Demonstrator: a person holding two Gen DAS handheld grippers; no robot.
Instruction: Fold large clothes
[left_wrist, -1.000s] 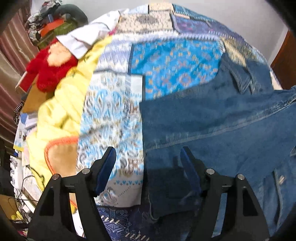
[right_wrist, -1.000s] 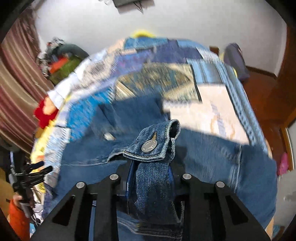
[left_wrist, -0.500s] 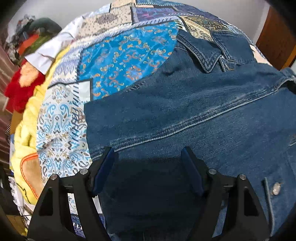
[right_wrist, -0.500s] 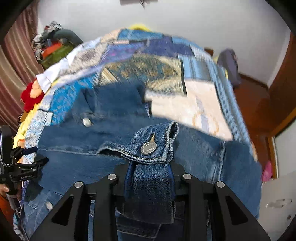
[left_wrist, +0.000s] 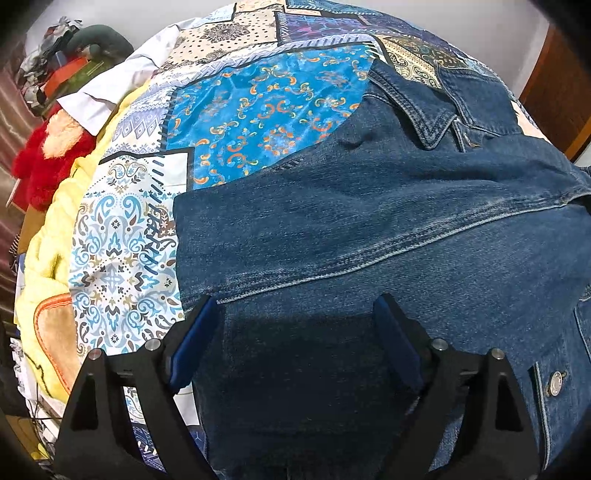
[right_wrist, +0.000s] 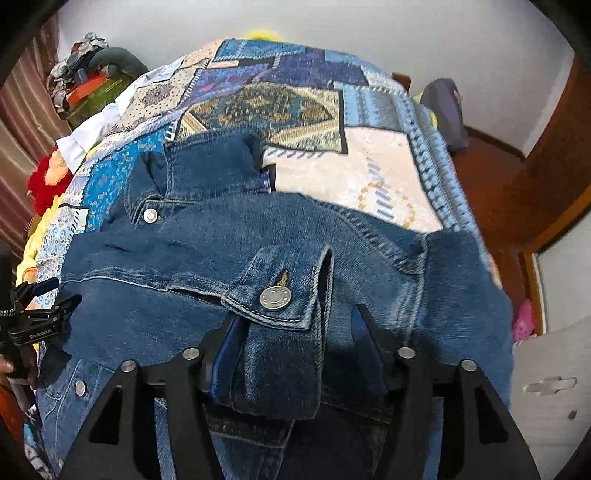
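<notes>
A blue denim jacket (left_wrist: 369, 221) lies spread on the bed, its collar (left_wrist: 417, 107) toward the far side. My left gripper (left_wrist: 293, 301) hovers over the jacket's near left part. Its jaws are opening wide, with flat denim below them and nothing pinched. In the right wrist view the jacket (right_wrist: 166, 258) has a sleeve folded across it. The buttoned cuff (right_wrist: 275, 332) sits between the fingers of my right gripper (right_wrist: 295, 314). Those jaws are opening, and a gap shows between the right pad and the cuff. The left gripper (right_wrist: 40, 314) appears at the far left edge.
A patchwork bedspread (left_wrist: 258, 110) covers the bed. A red plush toy (left_wrist: 48, 162), a yellow blanket (left_wrist: 48, 251) and a pile of clutter (left_wrist: 74, 62) line the left side. On the right are a wooden floor (right_wrist: 517, 192), a dark bag (right_wrist: 443, 107) and a white panel (right_wrist: 546, 387).
The right jaws have spread off the cuff, which has sunk onto the jacket. The left gripper has moved from the jacket's left edge to over the denim and its jaws have widened.
</notes>
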